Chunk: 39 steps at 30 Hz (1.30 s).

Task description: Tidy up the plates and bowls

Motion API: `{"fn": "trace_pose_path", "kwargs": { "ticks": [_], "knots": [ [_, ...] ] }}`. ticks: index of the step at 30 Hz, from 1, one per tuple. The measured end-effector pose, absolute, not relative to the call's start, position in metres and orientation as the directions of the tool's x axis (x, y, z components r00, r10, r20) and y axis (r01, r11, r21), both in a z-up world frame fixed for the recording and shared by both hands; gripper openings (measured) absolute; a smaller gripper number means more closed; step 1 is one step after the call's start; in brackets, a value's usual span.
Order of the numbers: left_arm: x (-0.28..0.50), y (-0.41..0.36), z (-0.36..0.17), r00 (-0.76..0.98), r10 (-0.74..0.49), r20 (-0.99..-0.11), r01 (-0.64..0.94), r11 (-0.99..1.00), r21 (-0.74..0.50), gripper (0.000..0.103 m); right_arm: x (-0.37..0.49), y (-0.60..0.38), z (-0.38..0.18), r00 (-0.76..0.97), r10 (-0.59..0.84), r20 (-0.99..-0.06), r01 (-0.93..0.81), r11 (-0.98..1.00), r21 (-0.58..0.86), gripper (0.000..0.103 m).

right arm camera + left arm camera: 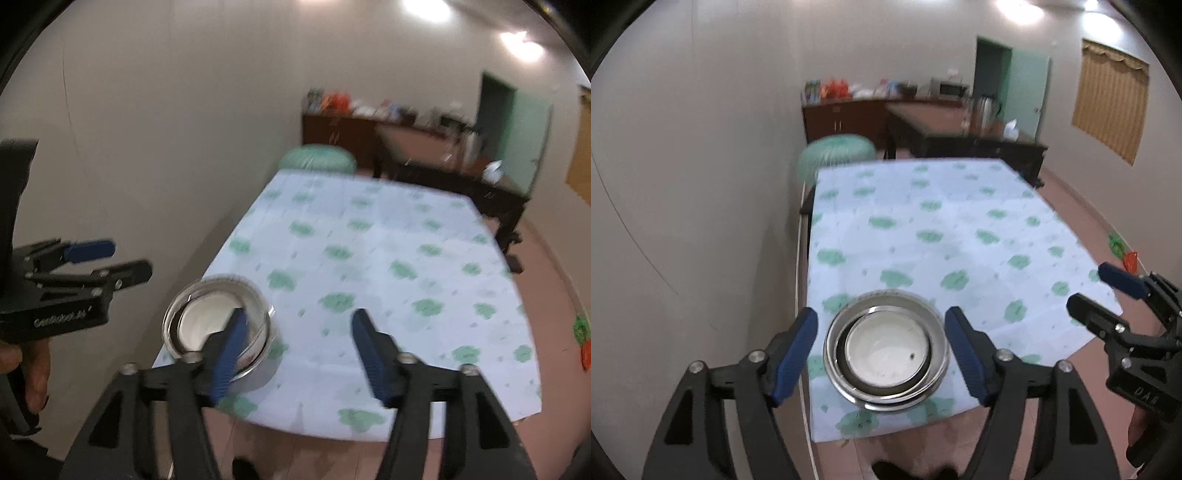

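Observation:
A steel bowl (pixel 886 349) with a white dish (pixel 886 350) nested inside stands near the front left corner of the table (pixel 960 236), which wears a white cloth with green patches. My left gripper (pixel 881 354) hangs above the bowl, open, its blue pads (pixel 796 354) clear of the rim on both sides. My right gripper (pixel 297 356) is open too, above the table's front edge to the right of the steel bowl (pixel 219 325), nothing between its fingers. Each gripper shows in the other's view: the right gripper (pixel 1100 291) and the left gripper (pixel 122 258).
A wall (pixel 701 184) runs close along the table's left side. A green stool (pixel 836 151) stands beyond the far end, with dark wooden furniture (pixel 960 129) and a cluttered sideboard behind. Tiled floor (pixel 1126 229) lies to the right of the table.

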State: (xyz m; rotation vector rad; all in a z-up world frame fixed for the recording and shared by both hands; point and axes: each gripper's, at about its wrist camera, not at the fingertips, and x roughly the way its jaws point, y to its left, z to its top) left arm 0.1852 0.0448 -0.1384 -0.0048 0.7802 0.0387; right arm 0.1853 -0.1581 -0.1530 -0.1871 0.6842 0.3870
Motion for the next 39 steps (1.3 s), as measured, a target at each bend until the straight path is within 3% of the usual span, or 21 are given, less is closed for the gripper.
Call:
{"fn": "trace_pose_path", "kwargs": {
  "ticks": [3,5,19,39],
  "knots": [
    [0.169,0.036,-0.12,0.766,0.042,-0.642,-0.036,0.999,0.023,0.08,0.17,-0.172,-0.135,0.776,0.283,-0.564,-0.374,0.926,-0.049,0.071],
    [0.16,0.03,-0.112,0.784,0.049,-0.619,-0.045,0.999,0.022,0.095,0.161,-0.179,-0.129,0.796,0.274,-0.54,-0.359,0.932,-0.057,0.072],
    [0.097,-0.003,-0.093,0.789,0.059,-0.612,-0.042,0.998,0.041,0.095,0.105,-0.21,-0.111,0.805,0.307,-0.507,-0.362,0.932,-0.01,0.072],
    [0.084,-0.028,-0.081,0.805,0.04,-0.592,-0.024,0.999,0.034,0.095,0.076,-0.232,-0.098,0.831,0.303,-0.466,-0.356,0.934,-0.027,0.072]
  ]
}}
